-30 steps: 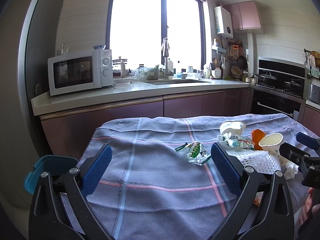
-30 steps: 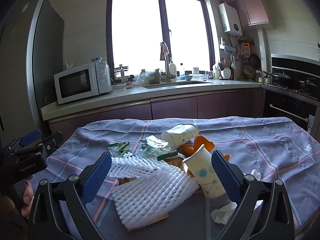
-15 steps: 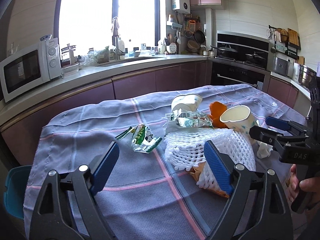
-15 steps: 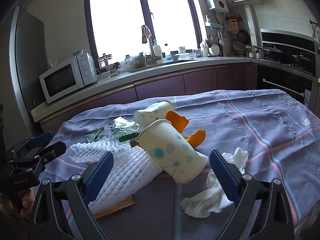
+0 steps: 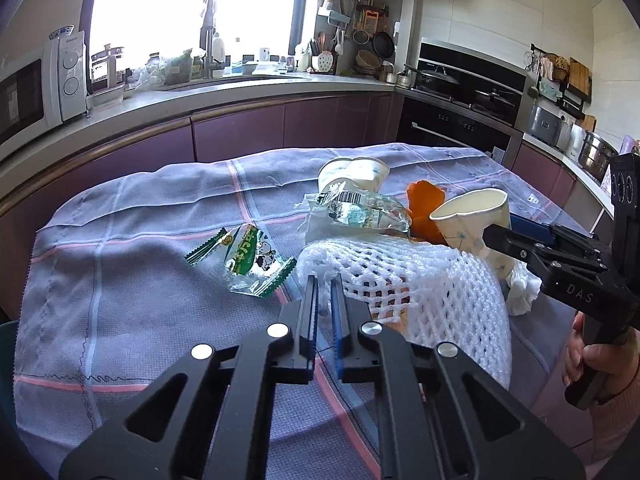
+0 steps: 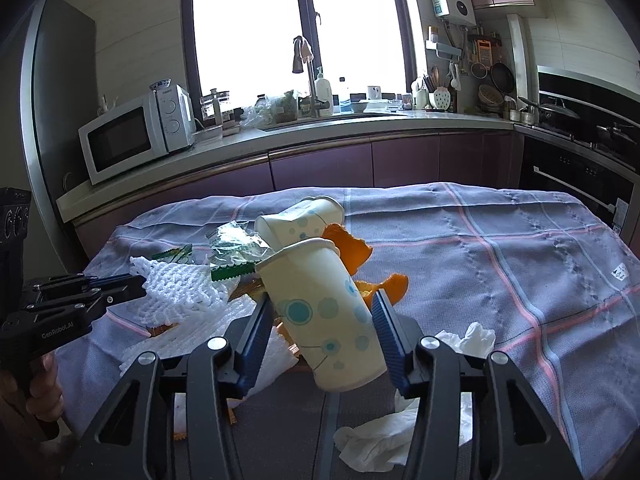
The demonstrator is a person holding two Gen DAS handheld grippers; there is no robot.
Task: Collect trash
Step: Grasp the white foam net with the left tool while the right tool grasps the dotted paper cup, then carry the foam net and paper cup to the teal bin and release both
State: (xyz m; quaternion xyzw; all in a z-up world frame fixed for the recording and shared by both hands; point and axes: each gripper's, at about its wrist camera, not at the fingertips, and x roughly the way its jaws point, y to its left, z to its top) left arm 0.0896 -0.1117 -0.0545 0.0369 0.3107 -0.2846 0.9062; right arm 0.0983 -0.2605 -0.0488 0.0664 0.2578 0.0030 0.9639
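The right wrist view shows the right hand-held gripper (image 6: 320,312) with its blue pads pressed on either side of a tilted paper cup (image 6: 320,312), gripping it, rim pointing away toward the pile. The left wrist view shows that same cup (image 5: 472,216) from the side, caught in the right gripper's black fingers (image 5: 516,244), and a hand (image 5: 600,360) on the grip.

The left hand-held gripper (image 5: 324,284) has its jaws nearly together with only a thin slit between them and nothing held; its tip hangs just beside the white foam net (image 5: 420,284) and near a green snack wrapper (image 5: 252,260). From the right view it enters at the left edge (image 6: 120,286), its tip at the net (image 6: 180,292).

Only the right view shows the crumpled tissue (image 6: 400,432) in full in front of the cup. A second cup (image 6: 300,222) lies on its side behind, next to orange peel (image 6: 352,248) and a clear wrapper (image 5: 364,212).

All of it lies on a bench under a grey checked cloth (image 6: 500,264). Behind runs a kitchen counter with a microwave (image 6: 132,136), a sink tap (image 6: 300,52) below a bright window, and an oven (image 5: 460,120) at right.
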